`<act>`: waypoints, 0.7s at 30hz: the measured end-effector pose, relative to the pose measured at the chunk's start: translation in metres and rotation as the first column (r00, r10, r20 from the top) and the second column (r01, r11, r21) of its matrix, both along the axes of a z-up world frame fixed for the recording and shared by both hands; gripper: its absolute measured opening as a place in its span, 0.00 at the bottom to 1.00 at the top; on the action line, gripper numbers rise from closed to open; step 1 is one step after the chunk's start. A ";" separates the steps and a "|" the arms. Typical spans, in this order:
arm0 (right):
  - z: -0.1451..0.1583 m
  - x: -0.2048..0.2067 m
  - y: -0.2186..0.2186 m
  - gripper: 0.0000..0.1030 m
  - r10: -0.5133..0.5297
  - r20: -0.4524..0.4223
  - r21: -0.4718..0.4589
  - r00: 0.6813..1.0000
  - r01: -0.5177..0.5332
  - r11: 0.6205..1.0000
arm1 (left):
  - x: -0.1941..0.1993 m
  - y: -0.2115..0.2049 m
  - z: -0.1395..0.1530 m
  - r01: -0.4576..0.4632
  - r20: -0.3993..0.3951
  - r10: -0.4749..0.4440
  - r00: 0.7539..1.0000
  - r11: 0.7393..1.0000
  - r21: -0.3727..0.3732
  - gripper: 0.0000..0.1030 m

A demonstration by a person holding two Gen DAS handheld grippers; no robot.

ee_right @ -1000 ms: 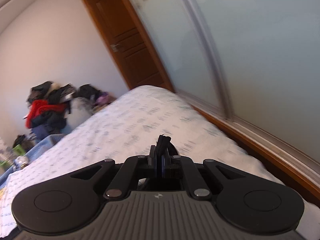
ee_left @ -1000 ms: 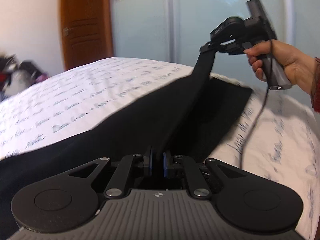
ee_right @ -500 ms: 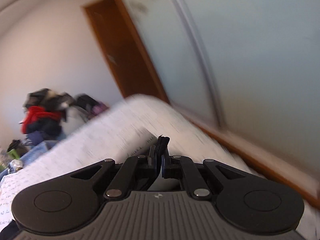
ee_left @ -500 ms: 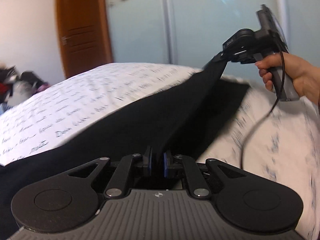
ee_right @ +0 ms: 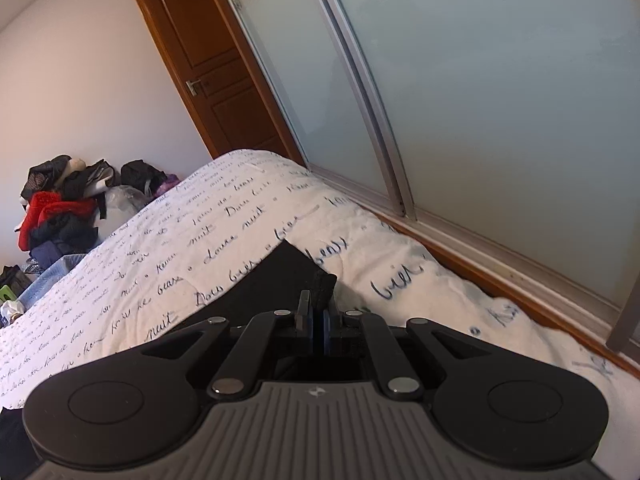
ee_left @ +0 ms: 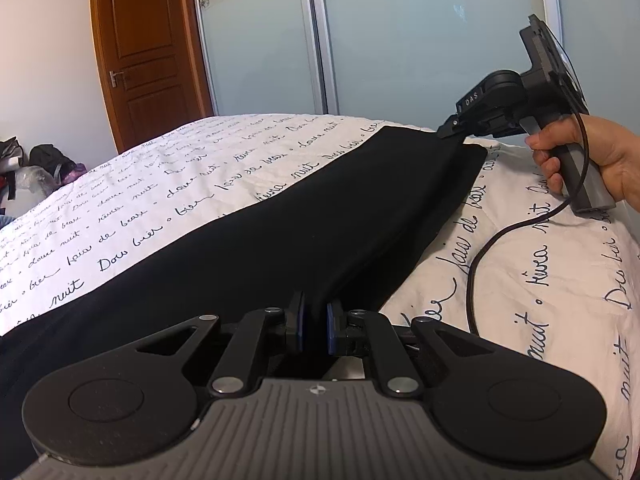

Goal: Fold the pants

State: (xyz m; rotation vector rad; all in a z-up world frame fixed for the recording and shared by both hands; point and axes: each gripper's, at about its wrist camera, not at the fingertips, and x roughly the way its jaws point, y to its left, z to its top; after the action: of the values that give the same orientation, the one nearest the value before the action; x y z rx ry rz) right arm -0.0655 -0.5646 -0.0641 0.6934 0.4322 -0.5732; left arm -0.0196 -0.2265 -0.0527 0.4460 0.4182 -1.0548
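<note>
Pants (ee_left: 304, 216): black, one pair, laid lengthwise across a bed (ee_left: 540, 280). The fabric runs from the near edge of the left wrist view to the far right, where it ends in a squared corner just below the right gripper (ee_left: 450, 133). Surface mostly flat on the cover; one raised fold runs from the left gripper (ee_left: 313, 326) toward the right one.

Left gripper: black frame, blue pads (ee_left: 298, 326). Jaws nearly closed, pinching a thick fold of the pants at the near end.

Right gripper: seen from the side in the left wrist view, held by a hand (ee_left: 592, 160) around its grey handle, a black cable (ee_left: 480, 252) trailing from it onto the bed. In its own view the right gripper (ee_right: 318, 320) has its jaws pressed together on a small bunch of black fabric that sticks up past the tips. A dark triangle of the pants (ee_right: 276, 272) lies on the cover just beyond.

Bed cover: white, quilted, printed with rows of dark handwriting.

Surroundings: brown wooden door (ee_left: 144, 48) with a metal handle, at the far left; frosted sliding panels (ee_left: 420, 32) with silver frames along the wall behind the bed; a pile of clothes (ee_right: 64, 204), red and dark items among them, on the floor by the door.
</note>
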 end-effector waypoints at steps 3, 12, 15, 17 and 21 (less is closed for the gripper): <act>0.000 -0.006 0.004 0.05 -0.001 -0.003 -0.008 1.000 0.001 1.000 | 0.000 0.002 0.001 0.001 -0.002 -0.001 1.000 1.000 -0.002 0.16; 0.004 -0.008 0.014 0.05 0.017 -0.077 -0.086 0.997 -0.023 0.996 | -0.003 0.001 0.000 0.018 0.001 -0.018 1.000 1.000 0.018 0.16; 0.001 -0.010 0.013 0.05 0.014 -0.082 -0.079 0.997 -0.021 0.997 | -0.005 0.002 0.000 0.027 0.009 -0.027 1.000 0.999 0.022 0.16; 0.000 -0.011 0.013 0.05 0.013 -0.084 -0.075 0.996 -0.019 0.997 | -0.005 0.002 -0.001 0.031 0.009 -0.031 0.999 0.999 0.028 0.16; -0.005 -0.009 0.009 0.06 0.012 -0.099 -0.056 0.995 -0.018 0.998 | -0.004 0.001 -0.002 0.032 0.007 -0.032 0.999 0.999 0.037 0.16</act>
State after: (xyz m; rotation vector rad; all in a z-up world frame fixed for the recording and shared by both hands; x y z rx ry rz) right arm -0.0743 -0.5559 -0.0692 0.6090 0.5112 -0.6052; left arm -0.0238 -0.2253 -0.0551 0.4911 0.4257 -1.0772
